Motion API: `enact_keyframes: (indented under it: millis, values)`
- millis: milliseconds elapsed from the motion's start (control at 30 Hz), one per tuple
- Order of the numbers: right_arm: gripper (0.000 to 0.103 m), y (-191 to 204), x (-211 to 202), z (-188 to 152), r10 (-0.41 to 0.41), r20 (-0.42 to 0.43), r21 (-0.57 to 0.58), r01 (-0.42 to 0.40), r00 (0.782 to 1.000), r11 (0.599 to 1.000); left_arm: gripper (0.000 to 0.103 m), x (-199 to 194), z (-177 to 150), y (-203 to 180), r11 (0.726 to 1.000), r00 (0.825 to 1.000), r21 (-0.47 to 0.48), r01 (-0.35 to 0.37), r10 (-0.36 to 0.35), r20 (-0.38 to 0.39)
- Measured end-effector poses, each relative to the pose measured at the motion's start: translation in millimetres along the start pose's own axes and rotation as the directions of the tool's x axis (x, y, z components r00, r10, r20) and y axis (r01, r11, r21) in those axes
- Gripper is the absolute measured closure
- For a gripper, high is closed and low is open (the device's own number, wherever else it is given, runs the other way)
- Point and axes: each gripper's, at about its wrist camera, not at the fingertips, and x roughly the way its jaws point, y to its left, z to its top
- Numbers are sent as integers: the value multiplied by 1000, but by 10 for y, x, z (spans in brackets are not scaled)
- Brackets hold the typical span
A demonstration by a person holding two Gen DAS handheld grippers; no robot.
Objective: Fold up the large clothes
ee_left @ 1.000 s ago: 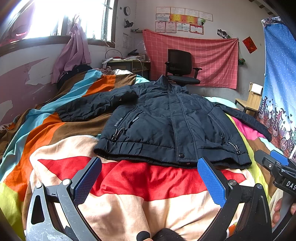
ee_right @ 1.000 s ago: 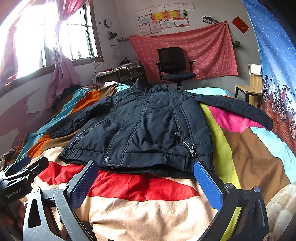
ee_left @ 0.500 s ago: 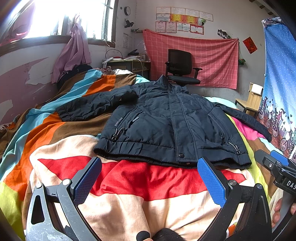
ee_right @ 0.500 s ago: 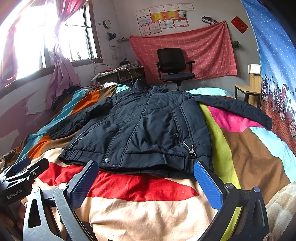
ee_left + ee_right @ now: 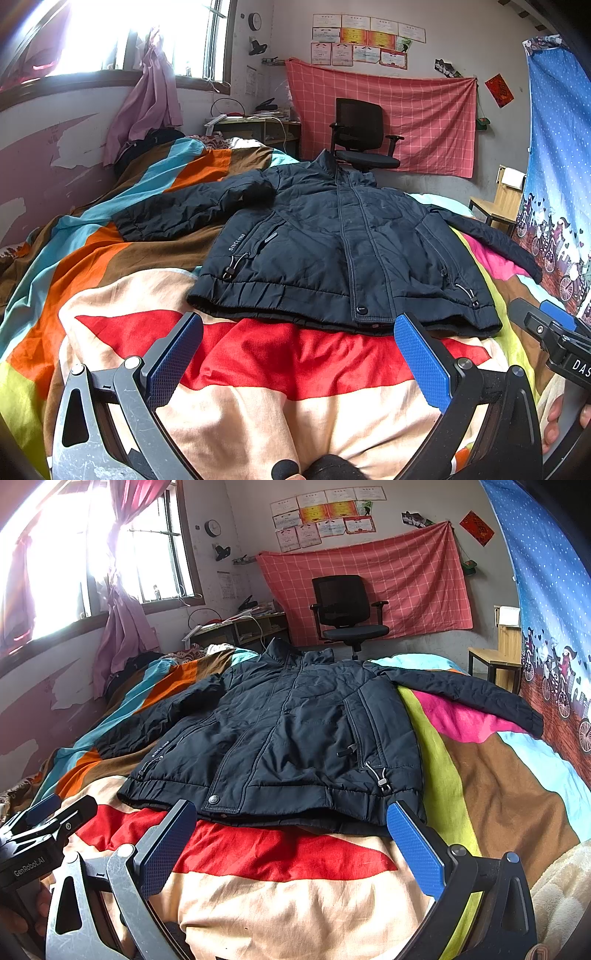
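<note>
1. Left gripper [image 5: 298, 356]: released, jaws spread wide, level above the bed [image 5: 258, 369], short of the jacket hem.
2. Jacket [image 5: 332, 243]: flat on the bed, zipped, sleeves outstretched; print reads "SINCE 1988".
3. Right gripper [image 5: 291, 840]: released, same pose; the left gripper's body reads "GenRobot.AI".

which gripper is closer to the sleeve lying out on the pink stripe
Right. The right gripper sits by the hem corner below that sleeve; the left gripper is further over, near the jacket's middle.
</note>
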Motion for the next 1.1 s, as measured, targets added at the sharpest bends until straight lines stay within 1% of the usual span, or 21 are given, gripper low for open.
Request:
enact_keyframes:
  millis: [133, 200, 367, 467, 567, 633, 700, 800, 933, 1000, 1100]
  values:
    - [0, 9, 7, -15, 1, -1, 0, -1, 1000, 1000, 2, -5, 0, 14, 1000, 1000, -9, 0, 0, -7]
    - [0, 10, 10, -26, 1, -3, 1, -1, 1000, 1000, 2, 8, 1, 30, 1000, 1000, -24, -15, 14, -15]
    - [0, -40, 20, 25, 3, -19, 12, -2, 1000, 1000, 2, 77, 43, 49, 998, 998, -55, -36, 33, -59]
    - [0, -23, 23, 17, -24, -40, 17, 25, 999, 1000, 2, 130, 96, 47, 997, 995, -60, -56, 51, -82]
    - [0, -49, 33, 36, -73, -59, 21, 75, 996, 997, 2, 210, 207, 37, 995, 989, -58, -76, 68, -129]
    - [0, -97, 27, 93, -118, -69, 31, 120, 991, 992, 2, 288, 332, -7, 994, 979, -45, -102, 92, -183]
    - [0, -181, 25, 171, -136, -79, 55, 140, 988, 989, 2, 331, 461, -54, 994, 974, -45, -102, 91, -205]
    - [0, -386, 36, 334, -114, -86, 75, 121, 990, 990, 2, 346, 726, -184, 995, 974, 3, -96, 95, -206]
    - [0, -695, -12, 591, -131, -53, 105, 136, 990, 985, 2, 365, 1150, -409, 996, 974, 60, -69, 80, -212]
    - [0, -881, -31, 725, -145, -34, 128, 148, 989, 981, 2, 403, 1358, -548, 995, 973, 94, -45, 65, -221]
    - [0, -1221, -48, 924, -188, -11, 164, 188, 982, 968, 2, 533, 1639, -773, 989, 970, 145, -19, 53, -236]
